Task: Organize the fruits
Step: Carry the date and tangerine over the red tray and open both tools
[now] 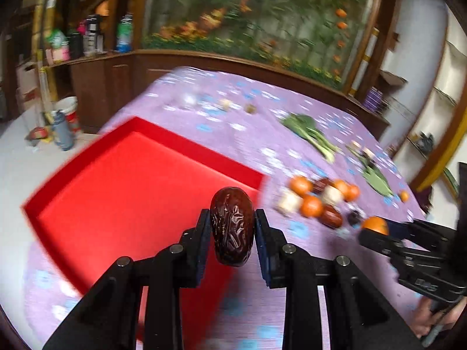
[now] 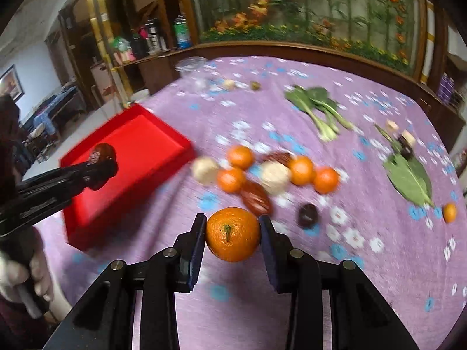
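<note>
- The left hand-held gripper (image 1: 232,218) is clamped on a dark brown, wrinkled, glossy dried date (image 1: 232,226), which stands upright between its two black fingers, one pad pressing on each side.
- That date hangs above the near right corner of a shallow, square bright red plastic tray (image 1: 122,180); in the right wrist view the same date (image 2: 102,153) shows over the tray (image 2: 137,145).
- The right hand-held gripper (image 2: 232,233) is clamped on a round orange mandarin with a small green stem (image 2: 233,234), the pads touching its left and right sides, clear of the cloth.
- The worktop is covered by a lilac cloth printed with white and blue flowers (image 2: 364,262); the tray lies on its left part.
- Just beyond the held mandarin lies a cluster of loose fruit (image 2: 271,172): several small mandarins, two pale roundish pieces, reddish-brown dates and one dark round piece, lying close together.
- One small mandarin (image 2: 449,212) lies apart near the cloth's right edge, just beside a flat green leaf (image 2: 408,178).
- A bunch of leafy greens with pale stems (image 2: 318,110) lies farther back, well apart from the tray.
- The background is blurred.
</note>
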Demonstrator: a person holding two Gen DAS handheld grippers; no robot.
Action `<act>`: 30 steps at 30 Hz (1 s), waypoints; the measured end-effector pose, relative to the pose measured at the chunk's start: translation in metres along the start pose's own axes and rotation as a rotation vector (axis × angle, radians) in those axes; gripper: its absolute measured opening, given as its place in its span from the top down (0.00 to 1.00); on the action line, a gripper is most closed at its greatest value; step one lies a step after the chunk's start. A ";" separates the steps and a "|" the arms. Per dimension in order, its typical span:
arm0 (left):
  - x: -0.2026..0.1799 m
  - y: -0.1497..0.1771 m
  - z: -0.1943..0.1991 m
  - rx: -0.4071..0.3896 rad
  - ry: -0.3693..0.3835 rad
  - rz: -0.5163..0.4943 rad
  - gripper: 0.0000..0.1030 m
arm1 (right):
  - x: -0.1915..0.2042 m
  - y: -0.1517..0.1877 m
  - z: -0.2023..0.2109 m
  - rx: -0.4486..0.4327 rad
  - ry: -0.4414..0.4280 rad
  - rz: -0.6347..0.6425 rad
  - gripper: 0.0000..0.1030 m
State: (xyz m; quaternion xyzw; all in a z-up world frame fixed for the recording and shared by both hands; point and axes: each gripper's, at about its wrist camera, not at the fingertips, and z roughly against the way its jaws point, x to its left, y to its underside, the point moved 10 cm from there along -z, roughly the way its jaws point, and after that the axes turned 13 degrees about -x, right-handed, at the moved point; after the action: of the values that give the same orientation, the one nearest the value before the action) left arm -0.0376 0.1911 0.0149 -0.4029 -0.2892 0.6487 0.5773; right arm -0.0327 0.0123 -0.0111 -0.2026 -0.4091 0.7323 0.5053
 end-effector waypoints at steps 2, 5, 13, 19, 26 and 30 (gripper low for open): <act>0.026 -0.008 0.002 -0.015 -0.051 0.013 0.73 | 0.023 -0.012 -0.002 -0.001 -0.040 0.017 0.62; 0.061 -0.014 0.001 -0.020 -0.110 0.044 0.73 | 0.065 -0.028 -0.013 0.004 -0.120 0.025 0.62; 0.120 -0.014 -0.007 -0.005 -0.170 0.125 0.73 | 0.166 -0.028 -0.066 0.083 -0.244 0.111 0.61; 0.132 -0.009 -0.005 -0.010 -0.140 0.194 0.69 | 0.191 -0.001 -0.103 0.162 -0.252 0.141 0.61; 0.134 -0.016 0.016 -0.069 -0.093 0.310 0.34 | 0.192 0.007 -0.109 0.168 -0.268 0.118 0.58; 0.125 -0.019 0.034 -0.105 -0.063 0.365 0.23 | 0.185 -0.001 -0.088 0.108 -0.273 0.091 0.48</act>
State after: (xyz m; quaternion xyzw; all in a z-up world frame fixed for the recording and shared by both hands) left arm -0.0578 0.3198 0.0248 -0.4576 -0.2626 0.7390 0.4190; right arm -0.0447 0.2151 -0.0398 -0.0921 -0.4244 0.7962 0.4213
